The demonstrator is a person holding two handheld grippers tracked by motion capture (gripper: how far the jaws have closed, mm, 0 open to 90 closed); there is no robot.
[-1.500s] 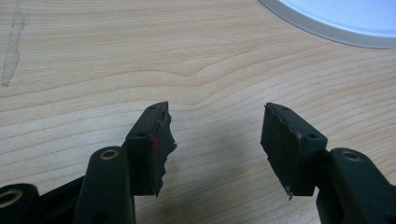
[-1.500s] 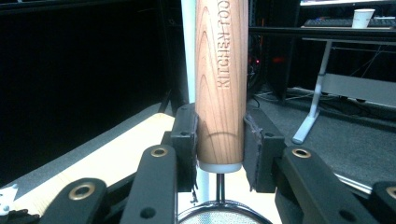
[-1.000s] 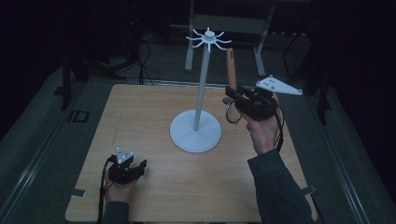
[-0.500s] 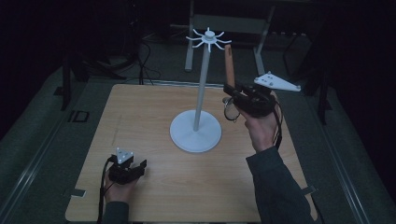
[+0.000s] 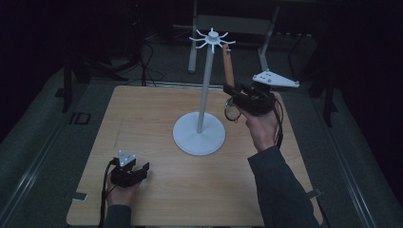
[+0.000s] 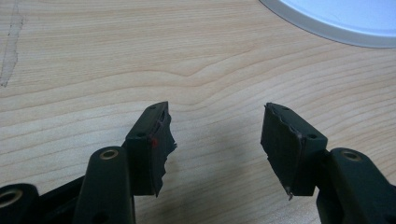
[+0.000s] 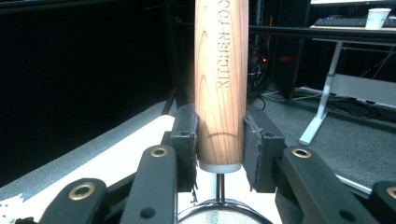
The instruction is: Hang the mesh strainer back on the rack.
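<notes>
A white hanging stand rises from a round base [image 5: 198, 134] at the table's middle, its pole [image 5: 205, 80] topped by a ring of hooks [image 5: 212, 39]. My right gripper [image 5: 235, 92] is raised just right of the pole and shut on a small strainer's wooden handle [image 5: 228, 66], which points up toward the hooks. The strainer's mesh ring [image 5: 232, 110] hangs below the jaws. In the right gripper view the pads [image 7: 184, 140] press both sides of the handle [image 7: 220, 70]. My left gripper [image 5: 138, 170] rests on the table at the front left, open [image 6: 215, 140] with nothing between its jaws.
The wooden table [image 5: 157, 109] bears the stand, and the base's rim [image 6: 336, 18] lies just ahead of the left gripper. Behind the table are a desk's white legs [image 5: 192, 47] and floor cables [image 5: 142, 52]. A paper cup [image 7: 377, 16] sits on a far desk.
My right hand has drifted slightly left and up toward the stand's pole, still gripping the strainer. The left hand has not moved.
</notes>
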